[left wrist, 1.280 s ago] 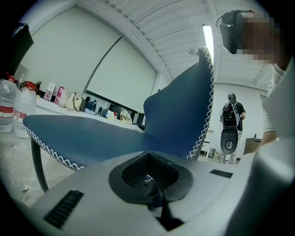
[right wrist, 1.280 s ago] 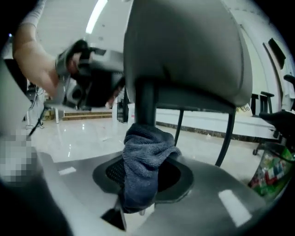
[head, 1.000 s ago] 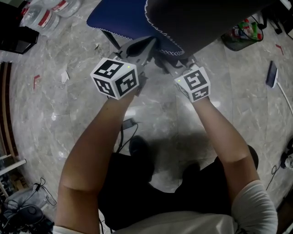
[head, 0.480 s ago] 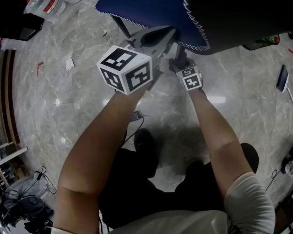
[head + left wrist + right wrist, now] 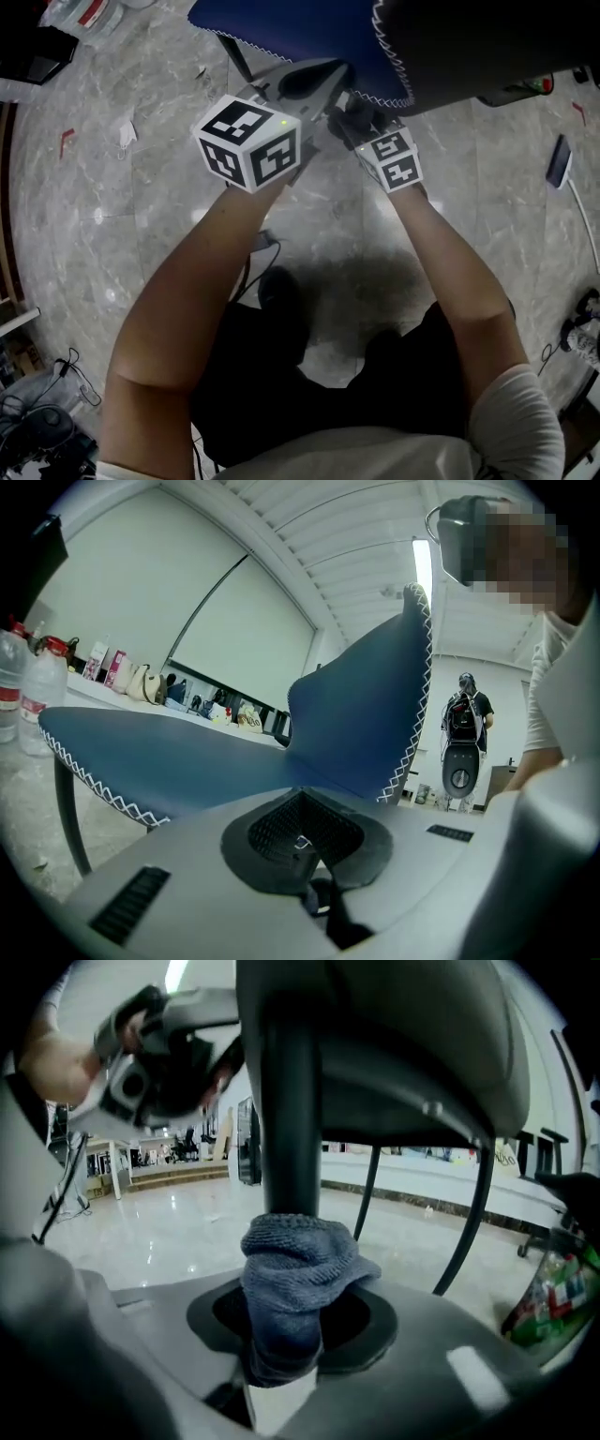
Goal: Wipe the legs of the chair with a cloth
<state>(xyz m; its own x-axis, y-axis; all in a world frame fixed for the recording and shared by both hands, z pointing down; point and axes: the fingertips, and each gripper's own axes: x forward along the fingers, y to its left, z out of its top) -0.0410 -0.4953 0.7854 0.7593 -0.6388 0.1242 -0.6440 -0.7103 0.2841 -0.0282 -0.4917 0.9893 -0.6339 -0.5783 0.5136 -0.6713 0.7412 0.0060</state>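
Note:
The blue chair seat (image 5: pixel 281 28) with white zigzag stitching fills the top of the head view, beside its dark backrest (image 5: pixel 487 47). My left gripper (image 5: pixel 319 80) reaches level to the seat's edge (image 5: pixel 187 752) and looks shut on it. Below the seat, my right gripper (image 5: pixel 361 117) points downward, shut on a bunched grey cloth (image 5: pixel 295 1279). The cloth presses against the front of a dark round chair leg (image 5: pixel 291 1119). In the right gripper view, the left gripper (image 5: pixel 159 1049) shows at upper left.
Two more thin chair legs (image 5: pixel 469 1232) slant down at the right. Plastic bottles (image 5: pixel 89 14) lie at top left on the marble floor, a phone (image 5: pixel 558 161) at right, a cable (image 5: pixel 262 248) near the person's feet. A green-filled bin (image 5: pixel 553 1307) stands at right.
My right gripper has sunk lower under the seat with the cloth. The left gripper has kept its place at the seat's edge.

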